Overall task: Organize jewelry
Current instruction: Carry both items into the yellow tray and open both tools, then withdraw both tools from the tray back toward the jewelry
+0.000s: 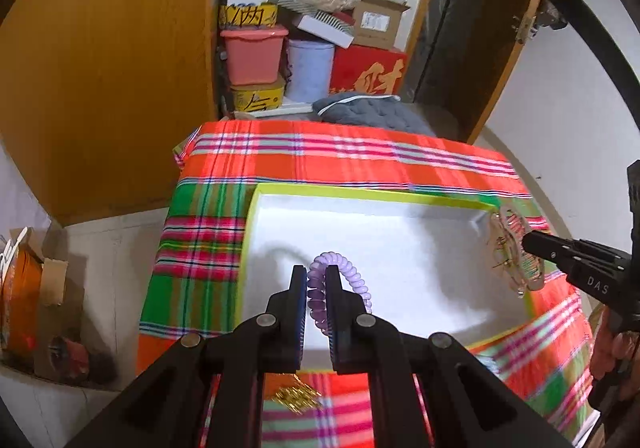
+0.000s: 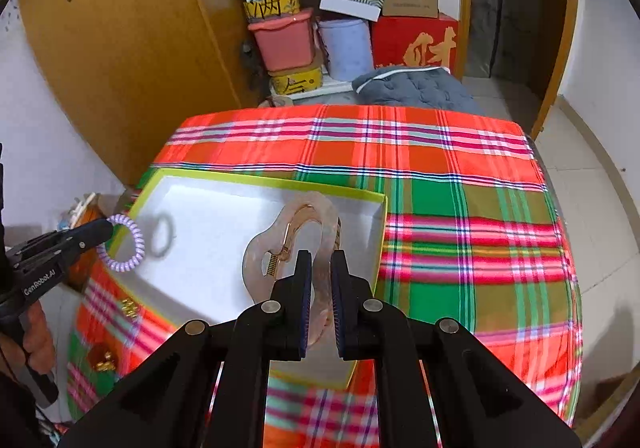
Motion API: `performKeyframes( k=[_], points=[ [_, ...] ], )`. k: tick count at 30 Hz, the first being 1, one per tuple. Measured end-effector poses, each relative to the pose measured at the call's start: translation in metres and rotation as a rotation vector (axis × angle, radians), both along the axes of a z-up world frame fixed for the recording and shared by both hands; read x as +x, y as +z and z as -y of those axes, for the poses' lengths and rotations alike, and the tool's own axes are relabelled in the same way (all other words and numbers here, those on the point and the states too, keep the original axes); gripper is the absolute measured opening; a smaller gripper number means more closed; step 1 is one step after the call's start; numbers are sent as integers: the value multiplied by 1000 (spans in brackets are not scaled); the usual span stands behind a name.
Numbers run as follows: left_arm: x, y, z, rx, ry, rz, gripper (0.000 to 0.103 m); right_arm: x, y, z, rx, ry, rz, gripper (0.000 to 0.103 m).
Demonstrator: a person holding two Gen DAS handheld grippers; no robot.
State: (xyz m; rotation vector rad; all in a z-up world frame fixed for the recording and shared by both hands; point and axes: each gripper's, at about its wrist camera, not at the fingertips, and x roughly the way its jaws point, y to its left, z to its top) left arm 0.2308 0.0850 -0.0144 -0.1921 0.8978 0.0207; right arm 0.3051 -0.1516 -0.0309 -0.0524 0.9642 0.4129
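A shallow white box with a lime-green rim (image 1: 360, 197) (image 2: 256, 178) lies on a table with a plaid cloth. My left gripper (image 1: 316, 276) is shut on a purple spiral hair tie (image 1: 352, 272) and holds it above the box's left part; the tie also shows in the right wrist view (image 2: 134, 244). My right gripper (image 2: 321, 260) is shut on a translucent pinkish hair claw clip (image 2: 280, 244) and holds it over the box's right end; the clip shows in the left wrist view (image 1: 516, 252).
Small gold jewelry pieces (image 1: 296, 396) (image 2: 128, 308) lie on the cloth in front of the box. Behind the table stand stacked boxes, a pink bin (image 2: 284, 40), a blue bucket and a grey cushion (image 2: 416, 86). A wooden cabinet (image 1: 104, 60) is at the left.
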Motion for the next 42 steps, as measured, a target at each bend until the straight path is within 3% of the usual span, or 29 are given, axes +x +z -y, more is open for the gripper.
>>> performKeyframes(
  k=[8,18,20,22,28,30,32,42],
  points=[
    [13,-27,-11,16,20,-44,9,21,-24,-12,-71,4,-27,10],
    [14,-45,-18,16,57,-91,10,33,-31,-15,-116,10,-31,11],
    [11,-43,-16,30,57,-89,10,31,-29,-14,-109,12,-29,11],
    [8,-39,-15,38,57,-79,10,27,-22,-12,-92,14,-8,19],
    [0,-28,-13,39,54,-66,11,11,0,-8,-52,14,31,21],
    [-4,-25,-13,38,47,-56,23,5,5,-6,-40,15,42,22],
    [-8,-21,-11,40,52,-51,28,-3,10,-3,-23,11,44,22],
    [-65,8,1,49,44,7,28,-66,30,16,42,29,72,23]
  ],
)
